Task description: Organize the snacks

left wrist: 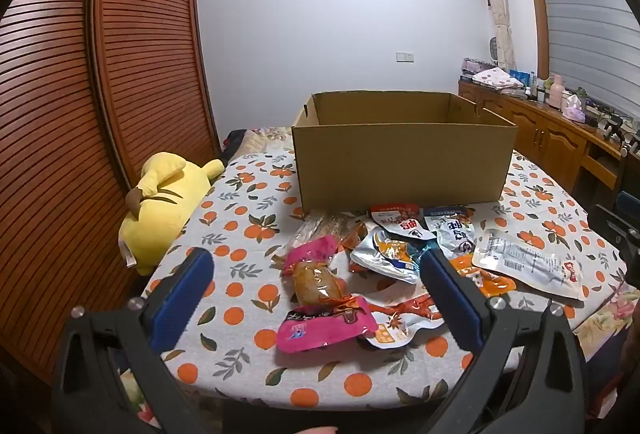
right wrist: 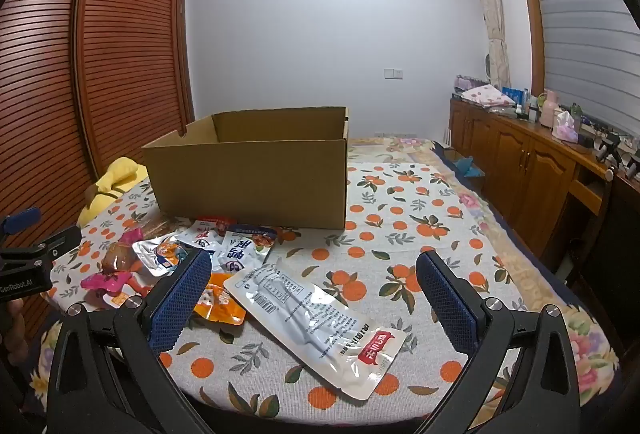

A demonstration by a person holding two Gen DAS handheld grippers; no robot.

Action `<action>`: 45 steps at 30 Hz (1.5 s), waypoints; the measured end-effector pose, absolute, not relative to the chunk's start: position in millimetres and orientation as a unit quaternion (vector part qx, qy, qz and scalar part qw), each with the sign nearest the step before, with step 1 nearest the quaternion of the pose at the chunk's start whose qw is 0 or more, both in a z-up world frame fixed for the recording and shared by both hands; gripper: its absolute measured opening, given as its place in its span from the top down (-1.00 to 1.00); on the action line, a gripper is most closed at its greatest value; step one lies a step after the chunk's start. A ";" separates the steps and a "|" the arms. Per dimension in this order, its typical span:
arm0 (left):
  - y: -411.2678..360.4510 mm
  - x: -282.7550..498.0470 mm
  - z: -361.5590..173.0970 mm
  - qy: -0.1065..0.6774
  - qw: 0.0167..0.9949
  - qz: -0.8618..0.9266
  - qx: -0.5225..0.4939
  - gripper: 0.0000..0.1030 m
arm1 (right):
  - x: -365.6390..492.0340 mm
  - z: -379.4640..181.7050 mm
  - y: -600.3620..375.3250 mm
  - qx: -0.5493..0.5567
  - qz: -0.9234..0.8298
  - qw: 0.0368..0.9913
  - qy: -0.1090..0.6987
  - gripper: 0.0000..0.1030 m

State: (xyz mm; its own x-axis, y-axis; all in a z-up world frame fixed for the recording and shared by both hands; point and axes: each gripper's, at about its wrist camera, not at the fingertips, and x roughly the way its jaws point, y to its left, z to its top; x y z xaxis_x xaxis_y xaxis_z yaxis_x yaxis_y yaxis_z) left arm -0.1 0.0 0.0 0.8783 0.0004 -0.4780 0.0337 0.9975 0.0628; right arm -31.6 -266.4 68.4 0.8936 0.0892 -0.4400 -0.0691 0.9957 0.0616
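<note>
Snack packets [left wrist: 384, 258] lie scattered on the orange-print cloth-covered desk [right wrist: 400, 218], just before an open brown cardboard box [left wrist: 400, 162]. Nearest lies a long white pouch [right wrist: 316, 318]. Left tongs [left wrist: 316, 266] and right tongs [right wrist: 314, 274] gape wide, empty.

Left gripper [left wrist: 316, 274] tilts forward and down, jaws spread wide, nothing between its blue pads [left wrist: 182, 298]; right gripper [right wrist: 314, 274] likewise tilted down, jaws wide, pads touching nothing
</note>
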 end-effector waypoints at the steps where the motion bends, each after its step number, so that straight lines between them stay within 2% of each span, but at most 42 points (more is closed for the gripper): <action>1: 0.0 0.0 -0.1 0.247 0.968 -0.009 0.035 -1.00 | -31.7 68.5 -266.3 0.022 0.041 0.972 0.228 -1.00; 45: 1.9 -1.5 9.0 0.240 0.970 -0.008 0.036 -1.00 | -30.2 69.8 -267.6 0.019 0.040 0.973 0.226 -1.00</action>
